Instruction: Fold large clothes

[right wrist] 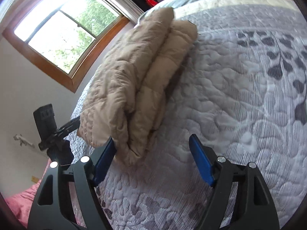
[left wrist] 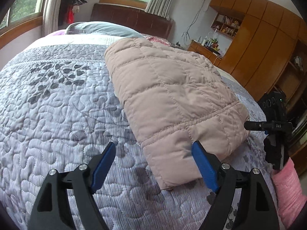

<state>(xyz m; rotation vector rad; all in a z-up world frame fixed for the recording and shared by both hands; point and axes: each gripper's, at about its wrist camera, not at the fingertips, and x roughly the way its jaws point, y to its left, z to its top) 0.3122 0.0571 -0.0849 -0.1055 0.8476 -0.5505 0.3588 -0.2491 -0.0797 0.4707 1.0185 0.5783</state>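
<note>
Both your grippers, left (left wrist: 153,163) and right (right wrist: 151,153), have fingers wide, holding nothing; the puffy folded jacket (left wrist: 172,95) on the bed (left wrist: 57,105) may spring open if nudged.

Jacket (left wrist: 172,99): quilted cloth, matt, beige-pink, puffy panels divided by stitched seams, fine wrinkling seen along the edges. Bedspread (left wrist: 57,105): quilted cloth with a slight sheen, fine ribbed texture, grey leaf print, raised stitch pattern. Left gripper (left wrist: 153,164) and right gripper (right wrist: 151,159): matt black arms, plastic by the look; smooth blue pads (left wrist: 204,166) with a dull finish; shiny metal pivot pins. Wardrobe (left wrist: 255,44): wood, orange-brown, semi-gloss. Window frame (right wrist: 55,65): varnished wood. Sleeve (left wrist: 289,189): pink fuzzy knit cloth.
</note>
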